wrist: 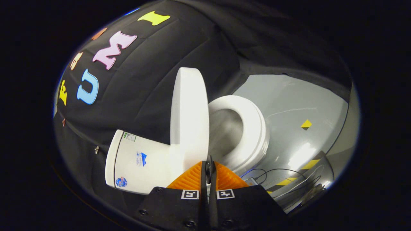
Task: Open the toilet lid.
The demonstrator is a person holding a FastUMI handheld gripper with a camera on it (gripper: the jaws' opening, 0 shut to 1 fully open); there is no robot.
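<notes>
A white toilet stands against the black cloth wall, and the whole scene looks tilted on its side. Its lid (189,118) is raised and stands upright against the tank (141,160). The seat ring (255,128) lies down around the open bowl (224,131). My gripper (209,165) has its two fingers pressed together with nothing held between them. The fingertips sit right at the edge of the raised lid, where it meets the seat near the hinge. Whether they touch the lid I cannot tell.
Grey glossy floor (289,102) spreads beyond the toilet, with a small yellow-and-black marker (306,124) on it. Dark cables (273,175) and a strip of yellow-and-black striped tape (308,165) lie on the floor near the toilet's base, beside my fingers.
</notes>
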